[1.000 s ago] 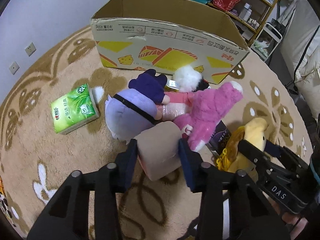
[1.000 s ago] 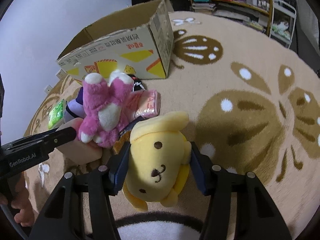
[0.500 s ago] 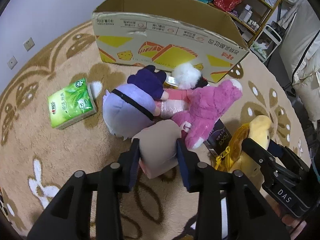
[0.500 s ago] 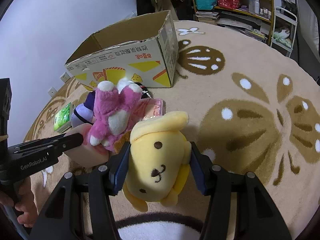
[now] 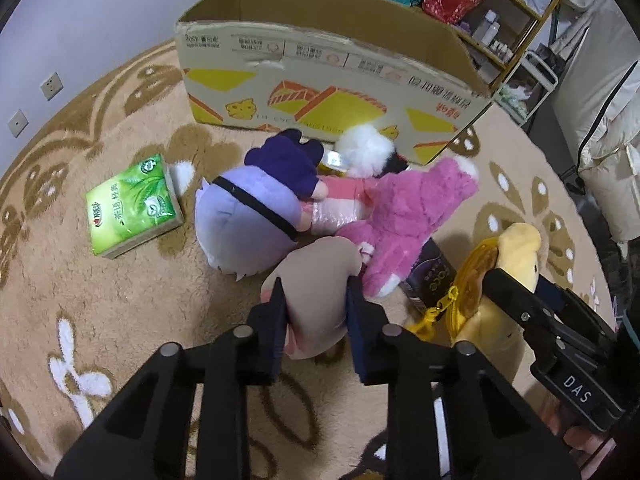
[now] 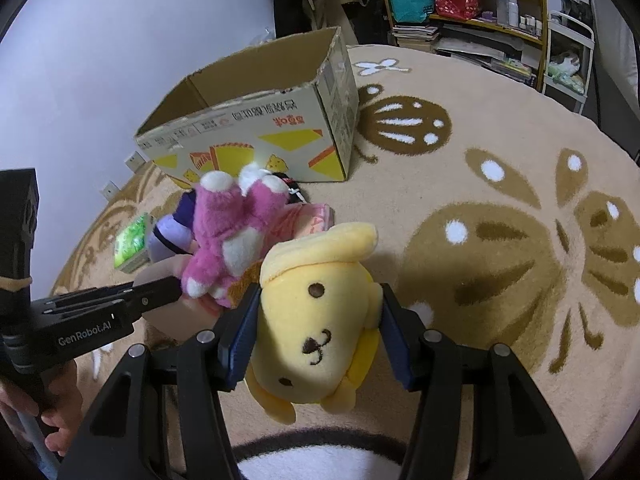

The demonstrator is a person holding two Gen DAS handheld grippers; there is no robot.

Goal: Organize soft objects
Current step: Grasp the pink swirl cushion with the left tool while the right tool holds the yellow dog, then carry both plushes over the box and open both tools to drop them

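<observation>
My left gripper [image 5: 316, 296] is shut on a beige soft block [image 5: 316, 280], squeezing it just above the rug. My right gripper [image 6: 316, 320] is shut on a yellow dog plush [image 6: 320, 320] and holds it above the rug; the plush also shows in the left wrist view [image 5: 508, 264]. A pink plush [image 5: 408, 216], a purple plush [image 5: 256, 216] and a white pompom toy [image 5: 366, 150] lie piled in front of an open cardboard box [image 5: 320, 80]. The box also shows in the right wrist view [image 6: 256, 128].
A green tissue pack [image 5: 132, 208] lies on the patterned rug [image 5: 120, 300] left of the pile. A dark packet [image 5: 430, 280] lies under the pink plush. Shelves with bags and bottles [image 5: 460, 4] stand behind the box. A wall with sockets [image 5: 52, 84] is at left.
My left gripper's jaws have closed tighter on the beige block and lifted back a little. My right gripper has risen with the yellow plush, showing more of the box and room.
</observation>
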